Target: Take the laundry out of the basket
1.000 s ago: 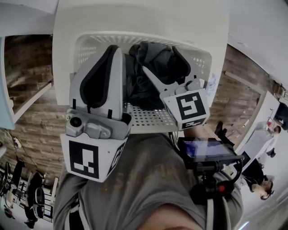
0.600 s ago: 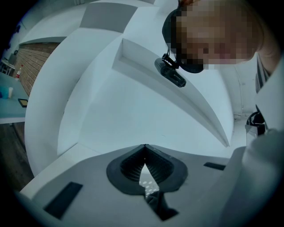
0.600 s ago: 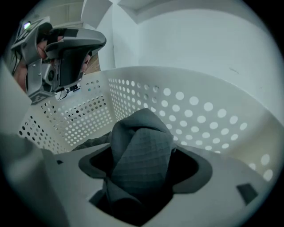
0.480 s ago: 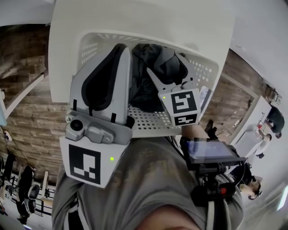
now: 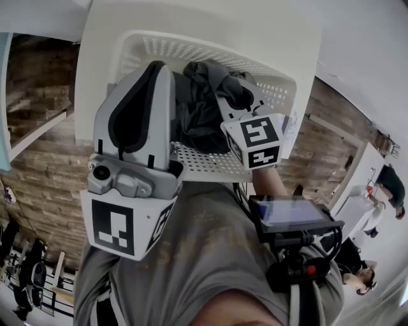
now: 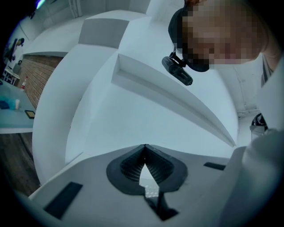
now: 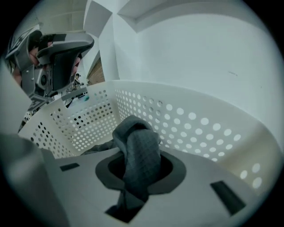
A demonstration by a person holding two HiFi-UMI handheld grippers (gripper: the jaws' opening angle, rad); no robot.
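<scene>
right gripper (image 7: pixel 134 170) jaws closing on raised fold of dark garment (image 5: pixel 194 114), middle of basket (image 7: pixel 186 119) | left gripper (image 6: pixel 144 153) jaws pressed together, empty | garment likely soft, light, limp: pinch a bunched fold

Reads as an office-type lab or recording space, not a home.
- Basket (image 5: pixel 210 52) sits on a plain white table (image 5: pixel 191 16), over a plank-pattern floor (image 5: pixel 44 184).
- Another white table (image 5: pixel 352 194) at right in the head view, people (image 5: pixel 389 184) beside it.
- Wearer carries a chest rig with a screen (image 5: pixel 290 213) and a head camera (image 6: pixel 177 71).
- Left gripper view: white ceiling (image 6: pixel 133 128) with a boxed beam (image 6: pixel 177 99), a brick wall (image 6: pixel 33 75), and a desk (image 6: pixel 13 124) with small items on it.
- Dark gear (image 5: pixel 32 280) at bottom left in the head view, too small to identify.
</scene>
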